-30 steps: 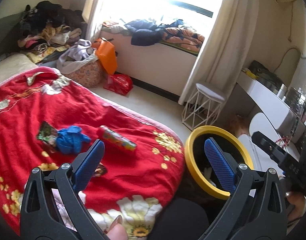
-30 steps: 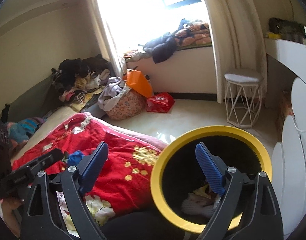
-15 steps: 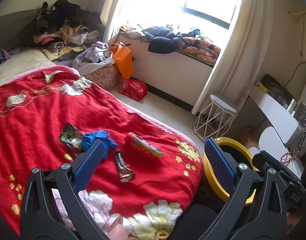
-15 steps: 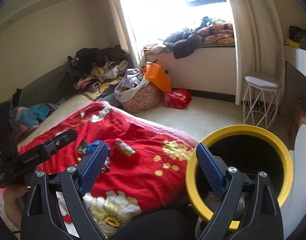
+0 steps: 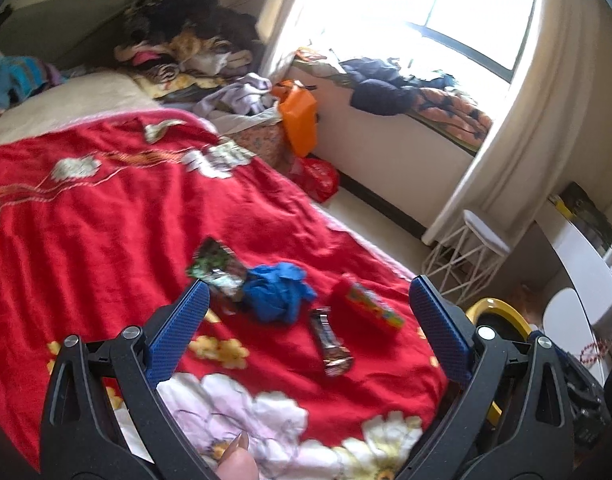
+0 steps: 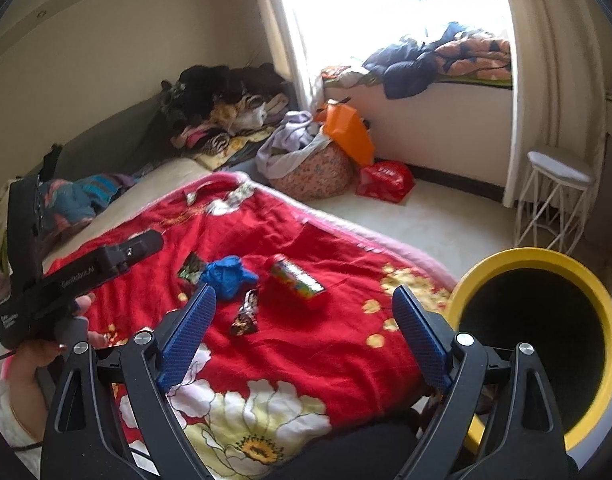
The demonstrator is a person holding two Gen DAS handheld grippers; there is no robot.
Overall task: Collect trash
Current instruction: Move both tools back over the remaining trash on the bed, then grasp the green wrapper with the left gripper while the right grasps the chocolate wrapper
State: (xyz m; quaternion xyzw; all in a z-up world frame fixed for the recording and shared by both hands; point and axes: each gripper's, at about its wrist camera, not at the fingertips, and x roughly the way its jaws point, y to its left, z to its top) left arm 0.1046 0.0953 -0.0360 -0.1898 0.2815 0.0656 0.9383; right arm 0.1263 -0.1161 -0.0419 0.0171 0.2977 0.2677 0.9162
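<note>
Both the left tongs (image 5: 306,312) and the right tongs (image 6: 304,312) are released and carry nothing. 4 trash items lie on the red blanket (image 6: 306,344) left of the yellow-rimmed bin (image 6: 533,336): a green wrapper (image 5: 216,266), a blue wad (image 5: 278,292), a dark wrapper (image 5: 331,340) and a red tube (image 5: 365,308). Recommended: centre 1 item between the fingers, pinch above the fabric, then lift toward the bin.

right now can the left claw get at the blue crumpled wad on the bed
Probably yes: the left claw is open, the blue wad lies straight ahead on the red blanket, nothing over it.
</note>
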